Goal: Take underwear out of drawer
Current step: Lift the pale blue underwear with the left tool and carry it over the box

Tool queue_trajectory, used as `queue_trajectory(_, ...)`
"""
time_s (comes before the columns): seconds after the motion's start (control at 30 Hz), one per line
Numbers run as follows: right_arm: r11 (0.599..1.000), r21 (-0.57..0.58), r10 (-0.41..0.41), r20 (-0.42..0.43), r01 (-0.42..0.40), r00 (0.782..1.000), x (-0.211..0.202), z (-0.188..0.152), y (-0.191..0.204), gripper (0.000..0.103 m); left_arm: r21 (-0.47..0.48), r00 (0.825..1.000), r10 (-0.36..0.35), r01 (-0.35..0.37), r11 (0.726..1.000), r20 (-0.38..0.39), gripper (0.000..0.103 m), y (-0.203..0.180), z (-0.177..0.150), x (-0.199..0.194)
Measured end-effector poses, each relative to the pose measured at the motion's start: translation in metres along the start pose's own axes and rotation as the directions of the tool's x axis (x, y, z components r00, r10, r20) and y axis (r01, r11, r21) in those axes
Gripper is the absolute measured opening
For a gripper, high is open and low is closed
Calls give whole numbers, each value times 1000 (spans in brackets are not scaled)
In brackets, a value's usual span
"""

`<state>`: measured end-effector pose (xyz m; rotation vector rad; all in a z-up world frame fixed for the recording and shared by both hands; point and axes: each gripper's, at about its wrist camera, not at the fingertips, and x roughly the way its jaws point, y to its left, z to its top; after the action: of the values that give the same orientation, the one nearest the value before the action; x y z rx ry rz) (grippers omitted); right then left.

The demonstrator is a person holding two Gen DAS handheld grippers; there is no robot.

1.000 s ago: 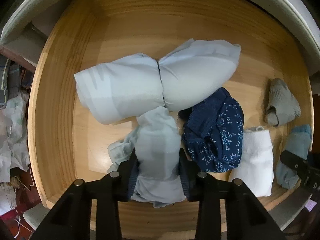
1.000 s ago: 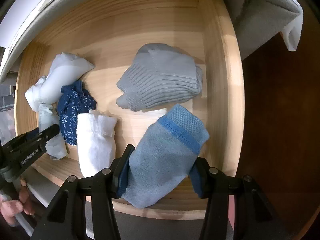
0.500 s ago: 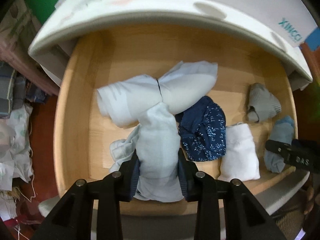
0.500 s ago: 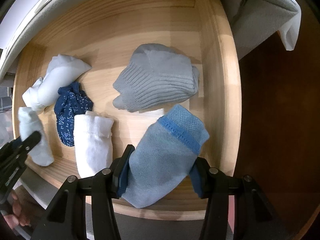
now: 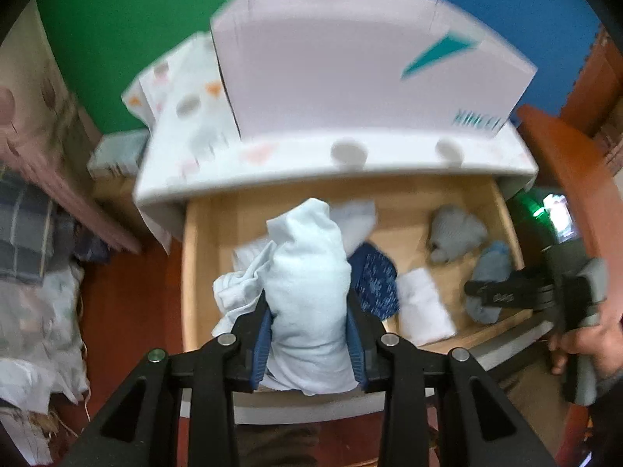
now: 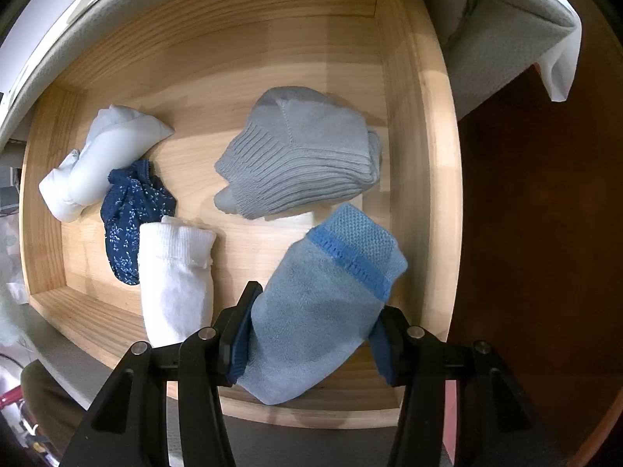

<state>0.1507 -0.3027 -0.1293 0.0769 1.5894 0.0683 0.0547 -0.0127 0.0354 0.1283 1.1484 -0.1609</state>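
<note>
My left gripper [image 5: 309,334] is shut on a rolled pale blue piece of underwear [image 5: 307,292] and holds it up above the open wooden drawer [image 5: 409,198]; a loose end of the cloth hangs at its left. Down in the drawer, my right gripper [image 6: 311,334] is shut on a light blue sock [image 6: 323,303] by the right wall [image 6: 412,155]. A pale rolled garment [image 6: 101,159] and a navy patterned piece [image 6: 132,210] lie at the drawer's left.
A grey ribbed sock [image 6: 303,163] and a white sock [image 6: 175,272] also lie in the drawer. A white box [image 5: 350,70] stands on the cabinet top above it. Piled cloth [image 5: 35,272] lies at the left, and a hand [image 5: 584,338] grips the right tool.
The left gripper has risen with the pale blue roll, out of the drawer and away from the other garments. It has left the right wrist view. The right gripper kept still on its sock.
</note>
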Motion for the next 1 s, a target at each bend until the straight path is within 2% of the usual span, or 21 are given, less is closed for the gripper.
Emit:
queue_trajectory(0.1,1000,1,4,1,-4,1000,0,0,0,48,17,997,-2,0,1000,73,34,3,18,-35)
queue_trajectory(0.2,1000,0,5,2,-5,1000,-1,-1,1,48,36,987,2,-8,999,164,34,5,40,-74)
queue_trajectory(0.33,1000,-6,1,6,-1,1000,-3,-2,1,48,50,956,13,-29,998,292,34,6,79,-115)
queue_trajectory(0.5,1000,-9,-7,12,7,1000,-4,-5,3,48,58,927,37,-64,996,374,34,4,131,-132)
queue_trajectory(0.63,1000,-6,-9,30,10,1000,-8,-8,5,48,88,926,40,-79,993,377,34,-3,170,-116)
queue_trajectory(0.8,998,2,-59,54,59,997,-14,-11,9,48,81,947,40,-69,994,319,34,-8,206,-66)
queue_trajectory(1.0,994,-13,-106,81,108,991,-20,-13,19,48,85,972,31,-52,995,235,34,-14,221,-8)
